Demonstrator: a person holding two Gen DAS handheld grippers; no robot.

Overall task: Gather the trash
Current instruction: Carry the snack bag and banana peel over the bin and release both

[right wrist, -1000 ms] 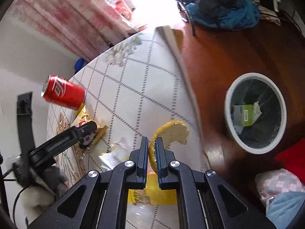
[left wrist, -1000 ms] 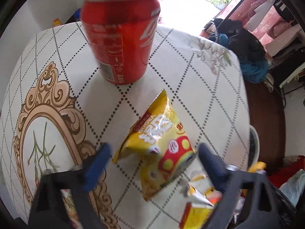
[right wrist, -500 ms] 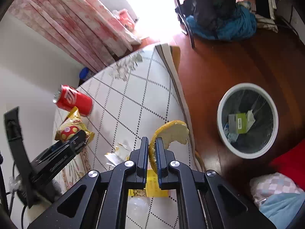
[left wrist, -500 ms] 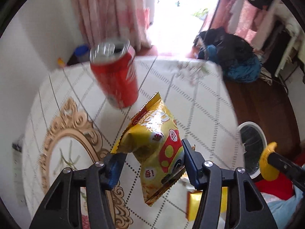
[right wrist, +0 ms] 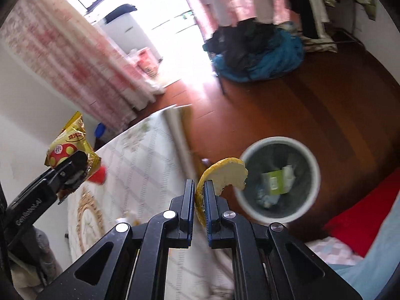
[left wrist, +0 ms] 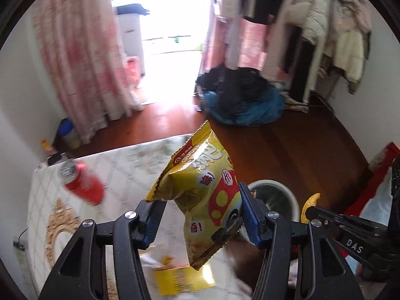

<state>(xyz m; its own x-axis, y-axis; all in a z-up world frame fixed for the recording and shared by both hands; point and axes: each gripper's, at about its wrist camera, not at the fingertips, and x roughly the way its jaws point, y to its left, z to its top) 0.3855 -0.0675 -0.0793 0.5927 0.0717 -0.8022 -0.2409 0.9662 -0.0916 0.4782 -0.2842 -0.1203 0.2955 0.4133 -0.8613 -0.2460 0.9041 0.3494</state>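
Now both loads hang clear of the worktop (left wrist: 140,157): left gripper (left wrist: 197,215) clamps the yellow snack bag (left wrist: 200,190), right gripper (right wrist: 199,200) pinches a citrus peel (right wrist: 222,175) beside the waste bin (right wrist: 277,182), lower right, seemingly lined up for dropping.

Your left black two-finger gripper (left wrist: 200,215) is raised with its blue-padded jaws clamped on a yellow foil snack bag (left wrist: 202,195); your right black two-finger gripper (right wrist: 199,200) pinches a curved yellow peel (right wrist: 222,177).
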